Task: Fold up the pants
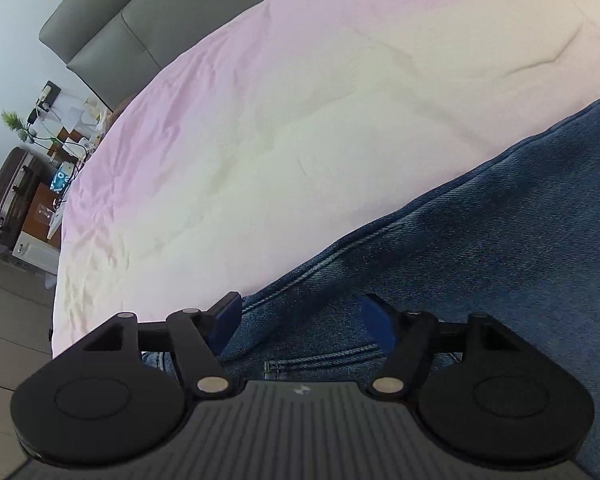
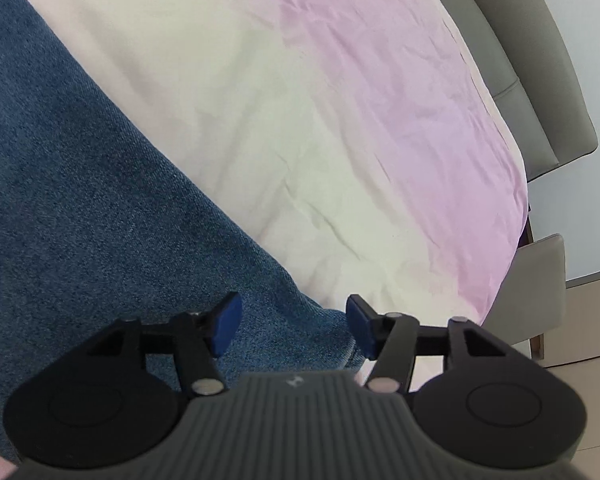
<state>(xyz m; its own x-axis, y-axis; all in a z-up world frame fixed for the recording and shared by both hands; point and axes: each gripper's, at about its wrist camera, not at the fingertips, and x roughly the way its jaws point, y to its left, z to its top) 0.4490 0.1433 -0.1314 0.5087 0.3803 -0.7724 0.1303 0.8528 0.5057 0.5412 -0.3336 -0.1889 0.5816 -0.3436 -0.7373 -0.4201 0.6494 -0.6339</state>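
Note:
Blue denim pants (image 1: 480, 248) lie flat on a bed with a pale pink and cream sheet (image 1: 300, 100). In the left wrist view my left gripper (image 1: 302, 326) is open just above the pants near a stitched seam and pocket edge, its blue pads (image 1: 226, 320) spread wide. In the right wrist view the pants (image 2: 80, 200) fill the left side. My right gripper (image 2: 294, 328) is open over the pants' hem corner, with nothing between the pads (image 2: 360, 328).
A grey padded headboard (image 1: 112, 32) runs along the far side of the bed and also shows in the right wrist view (image 2: 540, 60). A cluttered bedside table (image 1: 56, 140) and a dark suitcase (image 1: 12, 192) stand beside the bed. A grey chair (image 2: 540, 288) stands by the bed's edge.

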